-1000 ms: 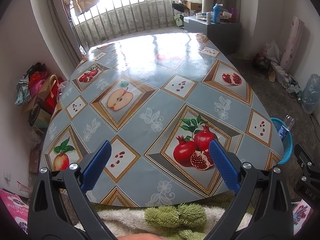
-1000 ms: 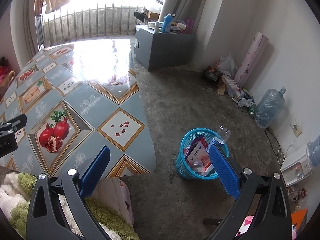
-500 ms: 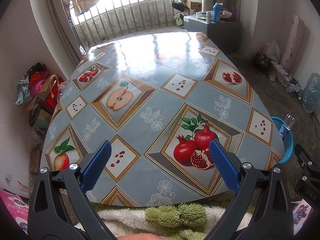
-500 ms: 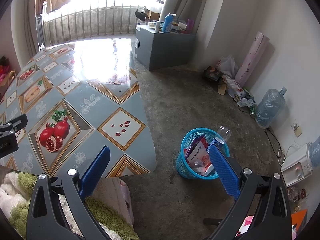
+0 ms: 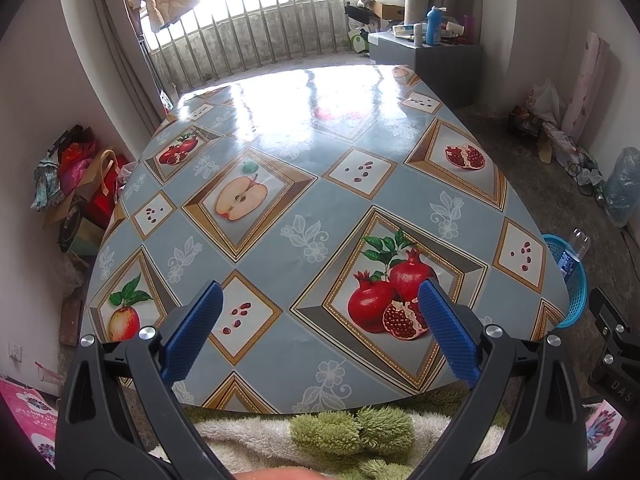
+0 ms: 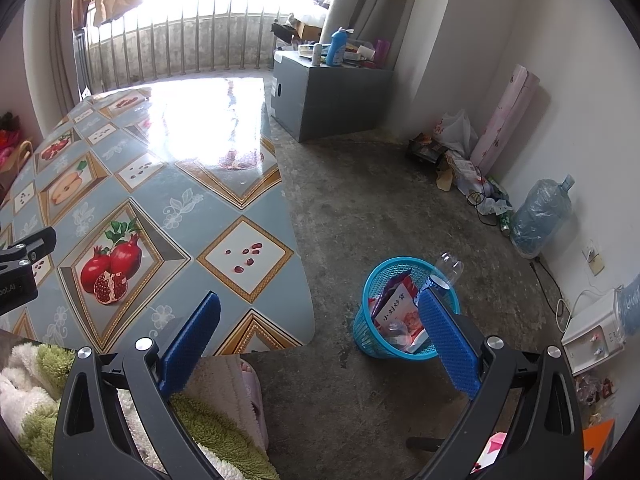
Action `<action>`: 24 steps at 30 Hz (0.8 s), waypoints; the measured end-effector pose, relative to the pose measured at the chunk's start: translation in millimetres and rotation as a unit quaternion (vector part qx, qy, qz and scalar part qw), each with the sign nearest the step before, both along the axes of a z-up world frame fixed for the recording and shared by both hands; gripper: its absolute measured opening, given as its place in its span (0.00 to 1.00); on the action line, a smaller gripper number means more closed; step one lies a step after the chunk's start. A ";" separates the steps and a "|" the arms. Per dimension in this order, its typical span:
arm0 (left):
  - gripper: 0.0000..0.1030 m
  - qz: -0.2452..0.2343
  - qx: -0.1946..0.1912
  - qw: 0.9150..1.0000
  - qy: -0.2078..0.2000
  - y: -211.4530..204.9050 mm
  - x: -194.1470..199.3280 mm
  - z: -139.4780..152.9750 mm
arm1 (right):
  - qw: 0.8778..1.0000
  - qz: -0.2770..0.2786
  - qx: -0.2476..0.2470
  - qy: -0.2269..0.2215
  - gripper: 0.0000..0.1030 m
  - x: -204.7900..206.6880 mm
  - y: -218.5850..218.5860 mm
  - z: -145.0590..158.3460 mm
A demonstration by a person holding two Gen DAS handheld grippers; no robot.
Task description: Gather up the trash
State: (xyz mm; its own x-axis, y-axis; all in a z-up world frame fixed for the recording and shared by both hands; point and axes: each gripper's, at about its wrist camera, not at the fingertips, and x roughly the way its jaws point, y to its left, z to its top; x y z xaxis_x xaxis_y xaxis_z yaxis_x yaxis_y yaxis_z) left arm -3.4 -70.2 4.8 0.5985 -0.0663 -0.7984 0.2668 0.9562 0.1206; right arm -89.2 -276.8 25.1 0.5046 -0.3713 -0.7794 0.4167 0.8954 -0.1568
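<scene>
A blue mesh waste basket (image 6: 374,332) stands on the concrete floor right of the table, holding snack wrappers (image 6: 394,312) and a clear plastic bottle (image 6: 448,270) that pokes over its rim. In the left wrist view the basket (image 5: 576,292) peeks out past the table's right edge. My right gripper (image 6: 320,308) hovers open above the floor between table corner and basket, nothing between its blue pads. My left gripper (image 5: 320,294) hangs open over the near edge of the table (image 5: 280,184), also empty. No loose trash shows on the fruit-patterned tablecloth.
A grey cabinet (image 6: 332,96) with bottles stands at the back. Bags, a pink roll (image 6: 504,116) and a large water jug (image 6: 540,216) line the right wall. Bags and boxes (image 5: 76,184) pile up left of the table. A fluffy green-white garment (image 5: 352,432) lies below the grippers.
</scene>
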 end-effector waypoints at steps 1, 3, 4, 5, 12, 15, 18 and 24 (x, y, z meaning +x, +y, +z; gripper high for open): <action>0.91 0.000 0.000 1.000 0.000 0.2 0.0 0.0 | 1.000 0.000 0.000 0.000 0.94 0.0 -0.1 0.1; 0.91 0.000 0.000 1.000 0.000 -0.1 0.0 0.1 | 1.000 0.001 0.001 0.000 0.94 0.5 0.2 -0.2; 0.91 0.000 0.000 1.000 0.001 1.5 0.3 0.1 | 1.000 0.000 0.000 0.000 0.94 0.5 0.3 -0.1; 0.91 0.000 0.000 1.000 0.000 0.6 0.0 0.2 | 1.000 0.000 0.000 -0.001 0.94 0.5 0.3 0.0; 0.91 0.001 0.000 1.000 0.000 1.1 0.6 -0.4 | 1.000 0.004 0.001 -0.001 0.94 1.9 1.3 0.0; 0.91 0.001 0.000 1.000 0.000 1.1 0.6 -0.1 | 1.000 0.005 0.001 -0.001 0.94 2.8 2.2 0.3; 0.91 0.001 0.001 1.000 0.000 1.2 0.8 -0.2 | 1.000 0.004 0.001 -0.001 0.94 2.8 2.3 0.3; 0.91 0.001 0.001 1.000 0.000 1.3 0.9 -0.1 | 1.000 0.005 0.001 -0.001 0.94 2.7 2.1 0.2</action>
